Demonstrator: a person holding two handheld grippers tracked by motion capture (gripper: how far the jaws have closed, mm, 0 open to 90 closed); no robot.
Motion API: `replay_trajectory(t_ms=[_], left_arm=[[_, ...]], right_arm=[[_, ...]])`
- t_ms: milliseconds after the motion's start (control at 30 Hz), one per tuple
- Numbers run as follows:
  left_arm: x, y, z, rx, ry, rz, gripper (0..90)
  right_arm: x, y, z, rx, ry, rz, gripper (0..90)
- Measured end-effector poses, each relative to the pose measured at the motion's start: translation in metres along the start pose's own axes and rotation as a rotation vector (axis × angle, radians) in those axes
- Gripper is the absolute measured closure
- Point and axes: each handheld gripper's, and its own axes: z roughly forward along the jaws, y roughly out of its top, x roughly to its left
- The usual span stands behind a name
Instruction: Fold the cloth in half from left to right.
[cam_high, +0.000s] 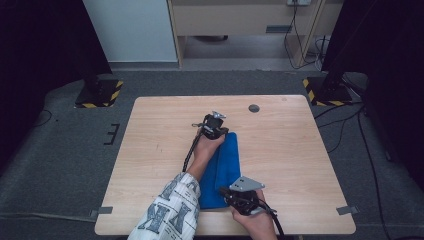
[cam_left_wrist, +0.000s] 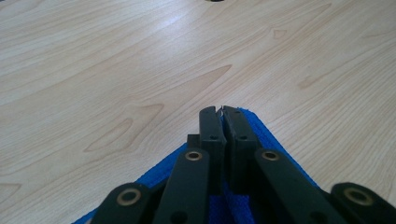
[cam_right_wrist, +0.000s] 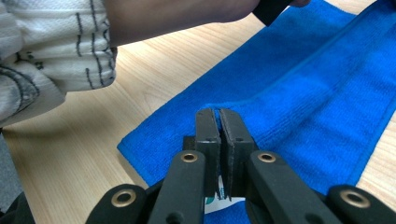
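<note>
A blue towel (cam_high: 227, 165) lies folded into a long strip on the wooden table (cam_high: 150, 150), running from the middle toward the front edge. My left gripper (cam_high: 221, 132) is at its far end; in the left gripper view the jaws (cam_left_wrist: 220, 112) are shut, with the towel's corner (cam_left_wrist: 266, 135) drawn up to their tips. At the near end, my right gripper (cam_high: 226, 193) is shut (cam_right_wrist: 217, 114) on a raised fold of the towel (cam_right_wrist: 303, 93). A white tag shows under those jaws. The left forearm in a patterned sleeve (cam_right_wrist: 46, 46) crosses just beyond.
A round cable hole (cam_high: 254, 108) sits in the table's far side. Two stands with yellow-black bases (cam_high: 100, 92) (cam_high: 325, 90) are on the floor beyond the far corners. Bare wood (cam_left_wrist: 116, 70) surrounds the towel. Tape tabs (cam_high: 347, 210) mark the front corners.
</note>
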Motion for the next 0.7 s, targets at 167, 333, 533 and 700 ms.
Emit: replay_trajectory(t_ms=[167,333,533,700], left_arm=[[-0.004,0.001,0.004,-0.005,-0.01,-0.011,86.8],[-0.009,0.003,0.007,0.002,-0.024,-0.01,86.2],[-0.012,0.005,0.01,0.003,-0.023,-0.011,86.6],[-0.012,0.008,0.012,0.01,-0.016,-0.007,86.2]], right_arm=[[-0.001,-0.003,-0.003,0.011,-0.002,0.002,86.7],[-0.002,-0.007,-0.006,0.03,-0.008,0.005,84.0],[-0.012,-0.01,-0.012,0.028,-0.034,0.028,81.3],[-0.016,-0.012,-0.015,0.038,-0.036,0.035,79.5]])
